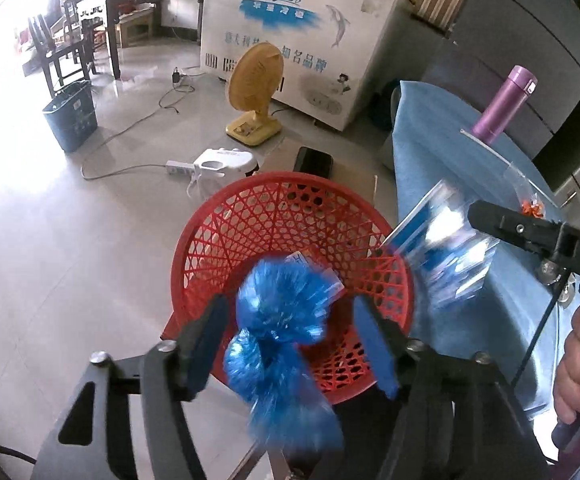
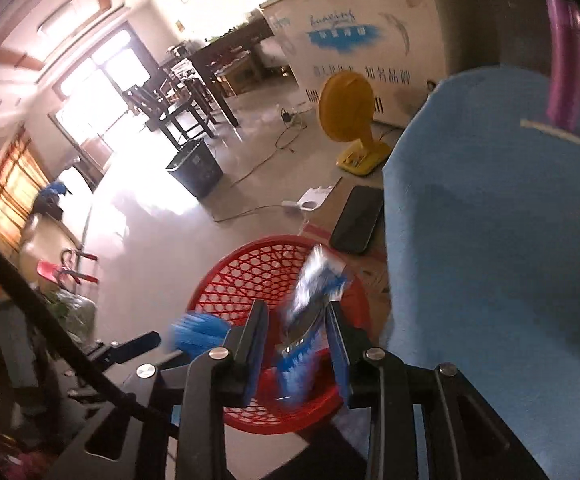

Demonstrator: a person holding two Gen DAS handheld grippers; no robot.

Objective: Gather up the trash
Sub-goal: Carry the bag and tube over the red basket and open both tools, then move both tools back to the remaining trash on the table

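Note:
A red mesh basket (image 1: 249,232) stands on the floor beside a table with a blue cloth (image 1: 450,152); it also shows in the right wrist view (image 2: 249,276). My left gripper (image 1: 290,320) is open above the basket, and a crumpled blue plastic bag (image 1: 285,320) sits blurred between its fingers, touching neither. My right gripper (image 2: 296,320) is open over the basket's right rim, with a blurred clear-and-blue wrapper (image 2: 310,300) between its fingers; that wrapper shows in the left wrist view (image 1: 438,240) at the basket's edge.
A purple bottle (image 1: 506,104) and a clear bag (image 1: 526,184) lie on the blue cloth. A black phone (image 1: 314,160) rests on a cardboard box behind the basket. A yellow fan (image 1: 253,92), a power strip (image 1: 177,167), a dark bin (image 1: 71,116) and a white freezer (image 1: 298,32) stand beyond.

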